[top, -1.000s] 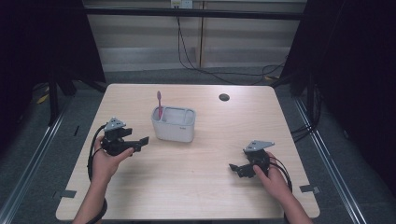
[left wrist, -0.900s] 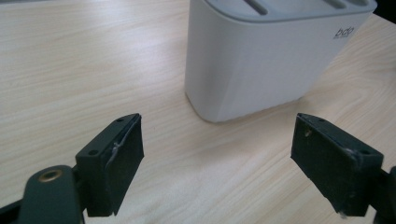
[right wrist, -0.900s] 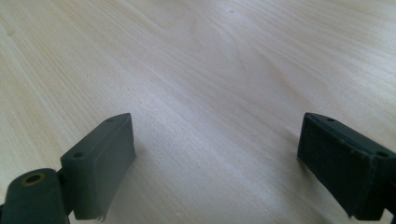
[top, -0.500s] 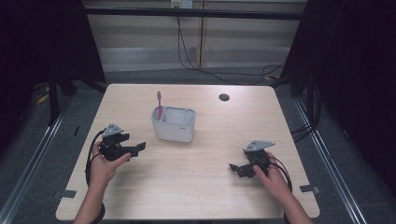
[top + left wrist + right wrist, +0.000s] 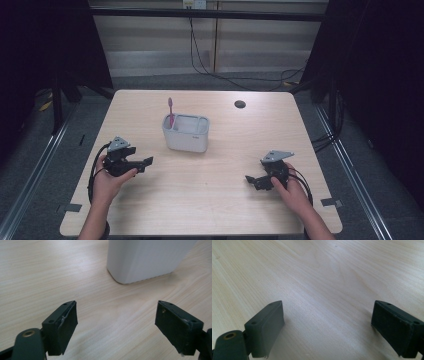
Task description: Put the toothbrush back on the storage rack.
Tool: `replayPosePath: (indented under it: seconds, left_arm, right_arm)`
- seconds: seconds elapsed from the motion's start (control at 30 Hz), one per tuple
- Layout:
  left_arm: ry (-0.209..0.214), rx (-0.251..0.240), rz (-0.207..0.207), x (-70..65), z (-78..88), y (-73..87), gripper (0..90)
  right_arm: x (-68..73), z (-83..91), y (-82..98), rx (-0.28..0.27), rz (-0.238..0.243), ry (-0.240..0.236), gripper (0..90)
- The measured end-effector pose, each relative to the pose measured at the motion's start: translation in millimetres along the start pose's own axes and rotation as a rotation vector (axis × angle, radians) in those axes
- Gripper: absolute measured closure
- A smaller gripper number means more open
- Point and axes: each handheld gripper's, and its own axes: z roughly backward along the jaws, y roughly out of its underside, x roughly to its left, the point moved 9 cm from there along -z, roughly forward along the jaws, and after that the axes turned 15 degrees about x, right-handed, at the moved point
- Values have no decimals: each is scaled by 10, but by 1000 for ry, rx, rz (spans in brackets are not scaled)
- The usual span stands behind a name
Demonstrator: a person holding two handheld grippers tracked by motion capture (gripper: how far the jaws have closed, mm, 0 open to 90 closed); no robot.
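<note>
A white rectangular holder stands near the middle of the wooden table, with a pink toothbrush upright in its left compartment. My left gripper rests low at the table's left, open and empty, its jaws pointing right toward the holder. In the left gripper view the holder's white wall stands just beyond the spread fingers. My right gripper sits at the table's right front, open, with bare wood between its fingers.
A small dark round hole lies near the table's far right edge. Metal floor rails run along both sides of the table, and cables hang on the wall behind.
My left gripper has moved toward the near edge and slightly left, away from the holder. The right gripper has stayed in place.
</note>
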Motion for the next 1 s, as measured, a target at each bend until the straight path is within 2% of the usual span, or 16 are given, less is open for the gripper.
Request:
replayPosePath:
  seconds: [0.53,0.7,0.73,1.0]
  left_arm:
    - [-25,37,27,147,-56,169,189]
    - [-40,63,13,182,-78,220,189]
    - [-38,61,24,177,-86,226,189]
    - [-63,88,-5,207,-110,269,189]
  right_arm:
    - [1,0,0,0,-1,0,104]
    - [0,0,0,0,0,0,104]
    - [1,0,0,1,-1,0,105]
    - [0,0,0,0,0,0,105]
